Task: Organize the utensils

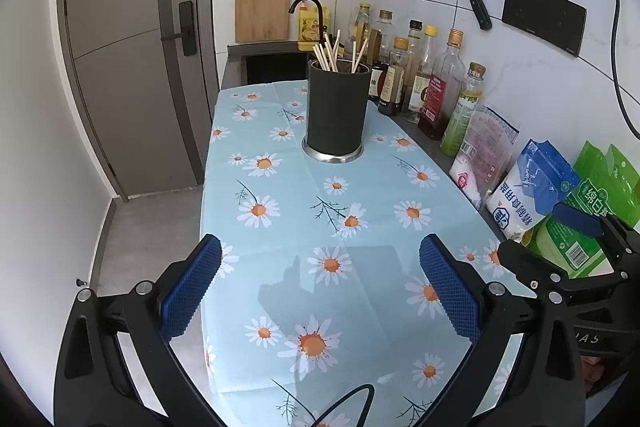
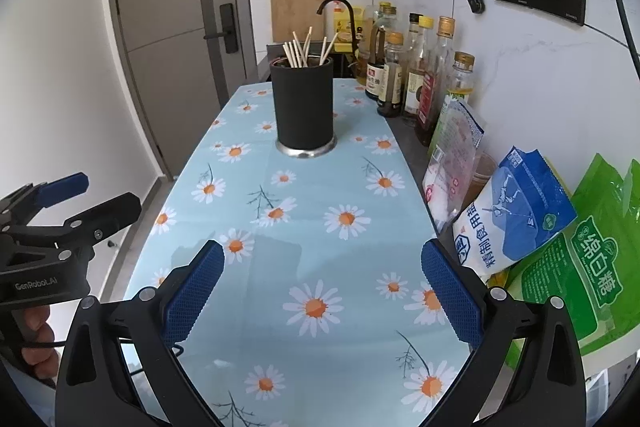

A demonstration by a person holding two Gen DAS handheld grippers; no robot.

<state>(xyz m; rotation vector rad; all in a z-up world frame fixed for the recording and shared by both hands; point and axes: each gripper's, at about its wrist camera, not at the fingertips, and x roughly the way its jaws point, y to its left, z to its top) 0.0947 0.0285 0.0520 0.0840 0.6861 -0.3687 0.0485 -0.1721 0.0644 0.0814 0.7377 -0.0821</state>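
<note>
Both tongs hover empty over the tabletop, with the chopsticks already in their holder.

The daisy-cloth tabletop (image 1: 360,187) lies bare of loose utensils. At its far end stands the dark holder (image 1: 337,111) with the chopsticks (image 1: 330,55) upright inside. The left tongs (image 1: 320,287) and right tongs (image 2: 322,291) gape wide, holding nothing. The sorting looks finished or not begun; any next move calls for finding stray utensils.
</note>
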